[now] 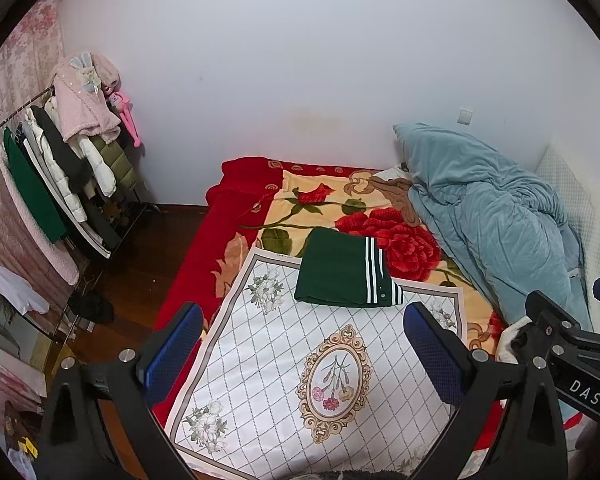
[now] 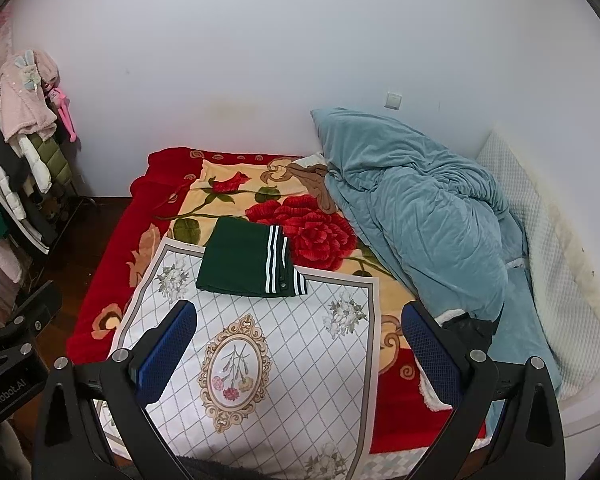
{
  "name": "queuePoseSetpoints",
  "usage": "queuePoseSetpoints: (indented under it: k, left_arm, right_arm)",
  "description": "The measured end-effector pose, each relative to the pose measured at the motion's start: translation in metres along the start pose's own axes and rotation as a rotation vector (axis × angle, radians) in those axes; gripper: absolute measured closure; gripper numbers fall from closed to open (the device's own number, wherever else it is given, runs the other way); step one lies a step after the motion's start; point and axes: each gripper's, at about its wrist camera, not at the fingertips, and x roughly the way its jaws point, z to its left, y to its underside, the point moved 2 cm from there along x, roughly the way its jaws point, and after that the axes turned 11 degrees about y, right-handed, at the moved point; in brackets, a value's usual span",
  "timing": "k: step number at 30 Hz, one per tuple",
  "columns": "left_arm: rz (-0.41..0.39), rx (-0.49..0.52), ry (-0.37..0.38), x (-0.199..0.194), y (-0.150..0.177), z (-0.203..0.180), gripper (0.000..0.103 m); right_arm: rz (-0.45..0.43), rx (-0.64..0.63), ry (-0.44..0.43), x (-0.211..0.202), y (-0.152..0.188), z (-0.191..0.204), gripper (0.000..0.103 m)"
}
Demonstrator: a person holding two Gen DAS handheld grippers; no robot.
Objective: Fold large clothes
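Note:
A dark green garment [image 1: 340, 276] [image 2: 240, 264] with white stripes lies folded into a neat rectangle at the far edge of a white diamond-patterned cloth [image 1: 284, 384] [image 2: 284, 364] spread on the bed. My left gripper [image 1: 304, 356] hovers open above the cloth, well short of the garment, with nothing between its blue pads. My right gripper [image 2: 300, 354] is open too and holds nothing, at a similar height and distance. The right gripper's black body [image 1: 572, 344] shows at the right edge of the left wrist view.
The bed carries a red rose-print blanket [image 1: 388, 232] [image 2: 312, 224]. A rumpled blue duvet [image 1: 492, 216] [image 2: 416, 208] is heaped on the right against the wall. A clothes rack [image 1: 68, 160] [image 2: 20, 152] with hanging coats stands at the left, on a dark wooden floor [image 1: 140, 272].

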Motion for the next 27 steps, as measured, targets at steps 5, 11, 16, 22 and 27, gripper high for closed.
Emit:
queuePoseSetpoints:
  k: [5, 11, 16, 22, 27]
  left_arm:
    - [-0.001, -0.001, 0.001, -0.0006, -0.0008, -0.0006, 0.001]
    - [-0.003, -0.001, 0.0, -0.0015, -0.0015, -0.0014, 0.001]
    - [-0.003, -0.003, 0.001, -0.0016, -0.0011, -0.0013, 0.001]
    - [-0.006, -0.003, 0.001, -0.0034, -0.0024, -0.0028, 0.001]
    - [-0.005, -0.004, 0.001, -0.0038, -0.0027, -0.0034, 0.001]
  right_arm:
    - [-0.002, 0.0, -0.002, 0.0009, -0.0048, 0.0006, 0.0]
    - [-0.003, 0.001, -0.002, -0.0005, -0.0048, 0.0012, 0.0]
    - [-0.004, 0.002, 0.001, -0.0013, -0.0029, 0.0015, 0.0]
    - [-0.005, 0.005, 0.002, -0.0019, -0.0017, 0.0023, 0.0]
    - [-0.006, 0.006, 0.006, -0.0034, 0.0002, 0.0033, 0.0]
